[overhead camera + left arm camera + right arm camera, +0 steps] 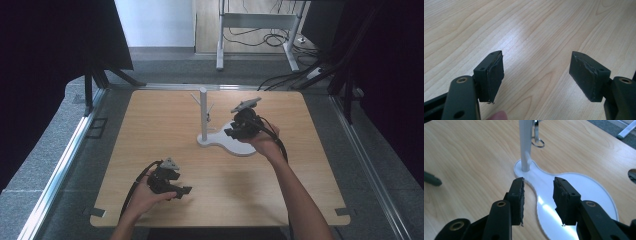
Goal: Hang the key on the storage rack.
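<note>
— Where do our tongs stand?

— Our right tongs [537, 202] hang with jaws apart, nothing between them, low over the white stand base [584, 195]. Our left tongs [537, 75] are spread wider still, holding nothing, over bare wood near the counter's front edge.

— And what we're after?

— The stand's post [525, 145] rises straight ahead of the right tongs, just beyond the jaw tips, its long axis upright. A metal ring [538, 143] hangs beside it on a peg, up and slightly to the right of the post as that gripper looks. The ring hangs with its length running down, so we judge the approach must go forward and upward from where the jaws sit now.

— Which hand is nearer?

— The right hand [260, 142], plainly. Its tongs [235, 131] are over the base in the high view, while the left tongs [182, 191] are well apart, toward the front-left corner.

— The surface?

— A pale wood-grain counter [150, 130], the stand [203, 112] a little toward its far edge. Around it we see grey carpet, dark curtains at both sides, and beyond the far edge a metal frame [255, 22] with loose cables [280, 80] on the floor.
</note>
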The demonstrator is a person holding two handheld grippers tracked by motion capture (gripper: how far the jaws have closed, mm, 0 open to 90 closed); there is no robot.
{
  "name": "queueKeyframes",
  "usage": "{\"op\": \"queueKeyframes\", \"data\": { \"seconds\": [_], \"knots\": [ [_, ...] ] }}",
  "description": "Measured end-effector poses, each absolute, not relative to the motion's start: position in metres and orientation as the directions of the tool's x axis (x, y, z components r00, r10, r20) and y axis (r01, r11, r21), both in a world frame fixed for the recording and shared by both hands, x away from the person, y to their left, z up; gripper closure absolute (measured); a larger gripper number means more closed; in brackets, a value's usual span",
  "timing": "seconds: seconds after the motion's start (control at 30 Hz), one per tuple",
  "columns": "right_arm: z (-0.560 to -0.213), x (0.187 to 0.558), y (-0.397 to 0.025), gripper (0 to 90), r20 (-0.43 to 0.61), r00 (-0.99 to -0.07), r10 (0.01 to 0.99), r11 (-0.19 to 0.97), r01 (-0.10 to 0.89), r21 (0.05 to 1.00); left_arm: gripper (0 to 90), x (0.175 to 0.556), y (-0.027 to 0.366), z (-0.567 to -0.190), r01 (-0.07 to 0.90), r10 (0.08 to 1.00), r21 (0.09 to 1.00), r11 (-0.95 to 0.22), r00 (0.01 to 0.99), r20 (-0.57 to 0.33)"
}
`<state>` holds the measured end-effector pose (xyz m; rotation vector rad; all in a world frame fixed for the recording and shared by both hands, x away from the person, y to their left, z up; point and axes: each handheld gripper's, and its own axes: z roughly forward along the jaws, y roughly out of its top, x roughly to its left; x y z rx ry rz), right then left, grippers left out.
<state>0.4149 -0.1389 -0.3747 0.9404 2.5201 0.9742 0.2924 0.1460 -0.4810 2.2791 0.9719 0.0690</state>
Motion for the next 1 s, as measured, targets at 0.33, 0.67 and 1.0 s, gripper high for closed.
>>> {"op": "queueKeyframes", "data": {
  "seconds": [0.33,0.67,1.0],
  "knots": [
    [-0.402,0.376,-0.174,57.1,0.021,-0.743,0.669,0.491,0.463,0.738,28.3,0.292,0.144,-0.483,0.631,0.672,0.583,-0.513,0.717,-0.185],
    [-0.434,0.343,-0.207,54.6,0.042,-0.721,0.692,0.460,0.485,0.743,28.3,0.294,0.142,-0.487,0.641,0.678,0.572,-0.512,0.710,-0.189],
    [-0.448,0.339,-0.224,46.4,0.028,-0.672,0.740,0.439,0.514,0.737,28.3,0.294,0.141,-0.488,0.637,0.674,0.567,-0.522,0.716,-0.182]
  ]
}}
